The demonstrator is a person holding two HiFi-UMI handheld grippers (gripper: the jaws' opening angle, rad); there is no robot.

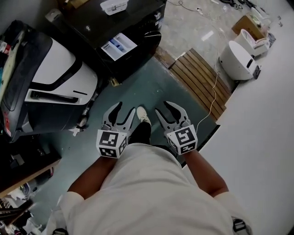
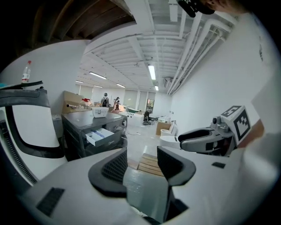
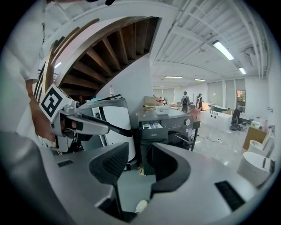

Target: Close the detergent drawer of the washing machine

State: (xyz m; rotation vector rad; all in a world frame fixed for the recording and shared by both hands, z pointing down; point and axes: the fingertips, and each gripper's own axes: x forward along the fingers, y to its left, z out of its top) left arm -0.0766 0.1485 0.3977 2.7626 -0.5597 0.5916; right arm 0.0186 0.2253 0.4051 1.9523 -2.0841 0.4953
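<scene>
The dark washing machine (image 1: 115, 27) stands on the floor ahead of me, and its detergent drawer (image 1: 118, 46) is pulled out, showing white and blue compartments. Both grippers hang in front of my body, well short of the machine. My left gripper (image 1: 123, 112) is open with nothing between its fingers, and so is my right gripper (image 1: 166, 110). The left gripper view shows the left gripper (image 2: 142, 165), the machine at the left with the drawer (image 2: 100, 136) sticking out, and the right gripper (image 2: 182, 140). The right gripper view shows the right gripper (image 3: 136, 167), the drawer (image 3: 151, 126) and the left gripper (image 3: 105, 128).
A white-and-black appliance (image 1: 55, 92) stands to the left of the washing machine. A slatted wooden platform (image 1: 202, 80) lies on the floor at the right, with a white cable (image 1: 213, 96) across it and a round white unit (image 1: 236, 59) beyond. A white box (image 1: 113, 6) sits on the machine's top.
</scene>
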